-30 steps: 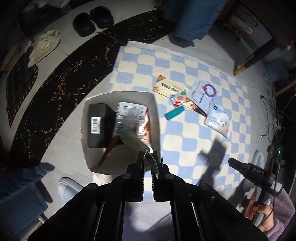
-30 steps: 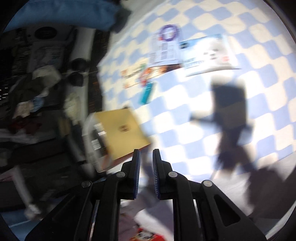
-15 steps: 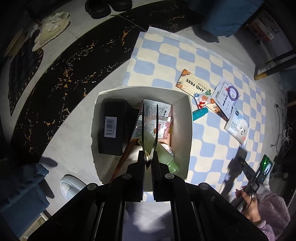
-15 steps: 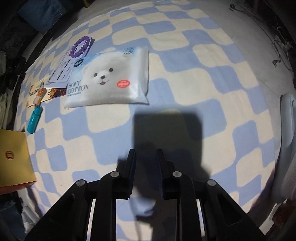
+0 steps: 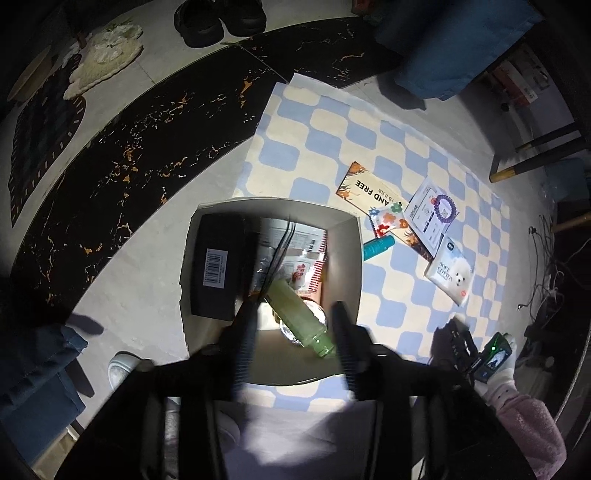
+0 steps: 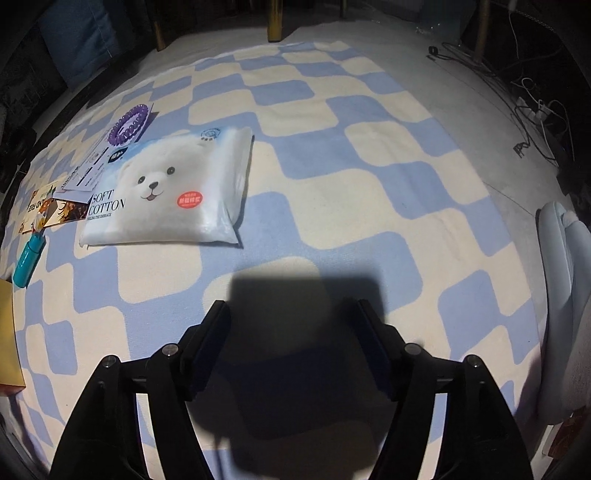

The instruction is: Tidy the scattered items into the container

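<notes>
In the left wrist view my left gripper [image 5: 293, 326] hangs over the white box [image 5: 347, 266], its jaws opening and wide apart. A thin dark item [image 5: 282, 242], blurred, is loose between and beyond them. In the box lie a black carton [image 5: 218, 266], a snack packet [image 5: 299, 254] and a green bottle [image 5: 299, 314]. On the checkered rug [image 6: 332, 155] lie a bear-print cotton pack [image 6: 166, 192], a purple hair tie [image 6: 129, 120] on its card, a teal tube [image 6: 27, 260] and a printed card [image 6: 48, 208]. My right gripper [image 6: 291, 317] is low over bare rug, jaws opening, nothing between them.
Black slippers [image 5: 221, 18] and a dark marbled floor strip [image 5: 129, 147] lie beyond the box. A blue cushion [image 5: 443, 40] and furniture legs [image 5: 532, 162] border the rug. Cables [image 6: 532, 107] and a pale slipper [image 6: 561, 295] lie to the right. A yellow box side [image 6: 7, 332] shows at the left edge.
My left jaws have spread and let go of the thin item over the box. My right gripper has swung down close to the rug and its jaws have spread.
</notes>
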